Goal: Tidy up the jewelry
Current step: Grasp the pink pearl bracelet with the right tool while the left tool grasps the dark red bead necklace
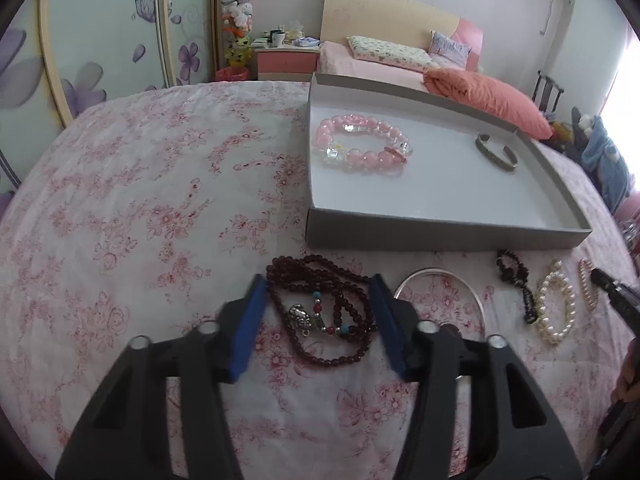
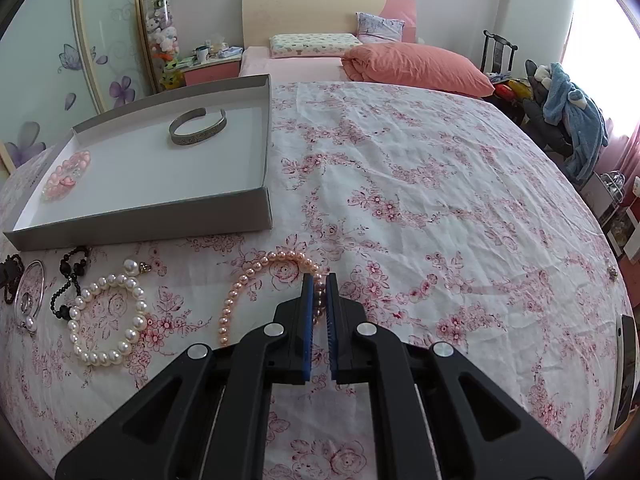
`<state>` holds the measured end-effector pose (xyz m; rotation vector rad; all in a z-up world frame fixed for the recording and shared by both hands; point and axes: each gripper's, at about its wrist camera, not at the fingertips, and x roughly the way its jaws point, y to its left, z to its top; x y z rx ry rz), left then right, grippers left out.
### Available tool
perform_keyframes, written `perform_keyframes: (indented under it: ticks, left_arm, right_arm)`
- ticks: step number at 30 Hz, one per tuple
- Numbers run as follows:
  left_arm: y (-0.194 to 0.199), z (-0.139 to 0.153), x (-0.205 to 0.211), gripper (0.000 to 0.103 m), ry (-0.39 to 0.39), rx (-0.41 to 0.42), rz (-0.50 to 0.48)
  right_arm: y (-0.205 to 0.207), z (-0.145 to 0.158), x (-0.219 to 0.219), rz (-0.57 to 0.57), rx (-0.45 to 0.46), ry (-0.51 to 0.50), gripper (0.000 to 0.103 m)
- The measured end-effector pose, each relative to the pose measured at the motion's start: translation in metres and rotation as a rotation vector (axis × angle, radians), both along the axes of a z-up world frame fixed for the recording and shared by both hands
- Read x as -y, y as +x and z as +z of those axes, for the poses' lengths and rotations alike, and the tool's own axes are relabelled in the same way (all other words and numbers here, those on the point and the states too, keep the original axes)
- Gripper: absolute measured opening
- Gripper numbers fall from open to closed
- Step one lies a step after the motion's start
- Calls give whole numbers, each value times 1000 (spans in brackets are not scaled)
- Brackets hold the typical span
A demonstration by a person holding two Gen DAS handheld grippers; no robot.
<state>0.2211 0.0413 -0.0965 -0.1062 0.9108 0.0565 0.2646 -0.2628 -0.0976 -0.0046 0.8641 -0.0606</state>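
**Jewelry on floral sheet, tray partly filled, right jaws pinching pink pearls**

Left wrist view: the left gripper (image 1: 320, 312) is spread wide, jaws on either side of a dark red bead strand (image 1: 320, 312) that lies coiled on the floral sheet (image 1: 140, 200). The strand is a multi-loop of small maroon beads with a silver charm, turquoise and red accent beads. Whether the blue pads touch the beads is hard to tell. Just beyond sits the grey tray (image 1: 440, 234), white inside, holding a pink bead bracelet (image 1: 362, 146) at far left and a metal cuff (image 1: 496, 152) near the far right wall, well apart. Right of the gripper: a thin silver bangle (image 1: 440, 280), partly hidden behind the right finger; a black bead piece (image 1: 516, 284); a white pearl bracelet (image 1: 556, 304). The pink pearl strand (image 1: 586, 284) is cut off at the frame edge by the other gripper's dark tip. Open sheet runs left and ahead of the tray.

Right wrist view: the right gripper (image 2: 319, 300) is closed narrow on the pink pearl strand (image 2: 248, 284); pearls show in the slit between the pads, the rest arcs left on the sheet. White pearl bracelet (image 2: 108, 316) lies near, then the black beads (image 2: 68, 284) and bangle (image 2: 30, 288) at the left edge, distorted. The tray's near wall (image 2: 140, 222) is just beyond them. Wide bare sheet to the right; a phone-like object (image 2: 624, 372) at the far right edge.
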Motion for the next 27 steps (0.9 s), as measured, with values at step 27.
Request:
perform_keyframes:
  ticks: [27]
  left_arm:
    - [-16, -1, -23, 10, 81, 7, -30]
  right_arm:
    - [-1, -1, -16, 106, -2, 21, 7]
